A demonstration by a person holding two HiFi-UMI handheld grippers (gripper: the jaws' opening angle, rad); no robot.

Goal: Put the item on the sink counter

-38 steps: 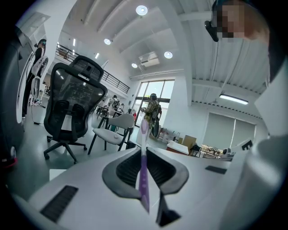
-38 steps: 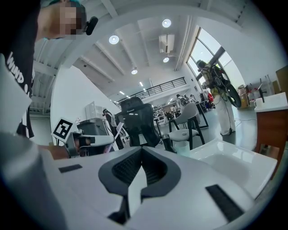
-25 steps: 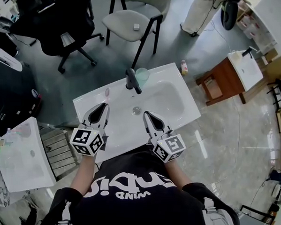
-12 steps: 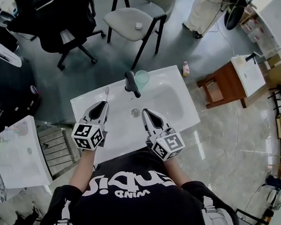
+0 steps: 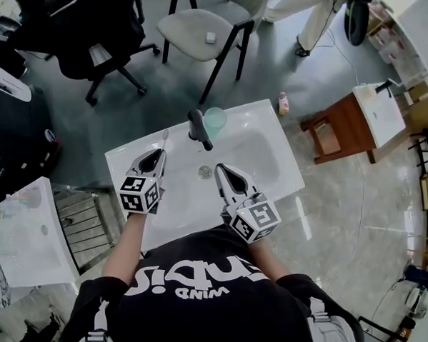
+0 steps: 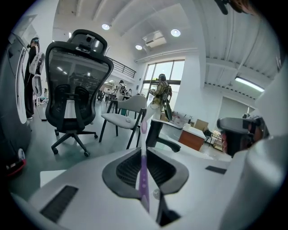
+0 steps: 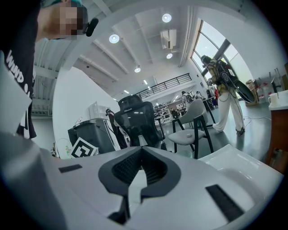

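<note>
A purple toothbrush [image 6: 143, 176] stands between the jaws of my left gripper [image 6: 143, 155], which is shut on its handle; the brush head points up and forward. In the head view the left gripper [image 5: 155, 156] hovers over the back-left part of the white sink counter [image 5: 121, 158], with the toothbrush [image 5: 164, 135] sticking out past its tips. My right gripper [image 5: 222, 171] hangs over the basin near the drain [image 5: 205, 171]. In its own view the right gripper [image 7: 140, 151] is shut with nothing in it.
A black faucet [image 5: 200, 127] and a pale green cup [image 5: 215, 118] stand at the back of the sink. Behind it are a grey chair [image 5: 200, 23] and a black office chair [image 5: 85, 31]. A wooden stand [image 5: 345, 123] is at the right, another white sink [image 5: 25, 228] at the left.
My left gripper has drawn a little forward and its marker cube has risen, still holding the toothbrush. The right gripper has barely moved.
</note>
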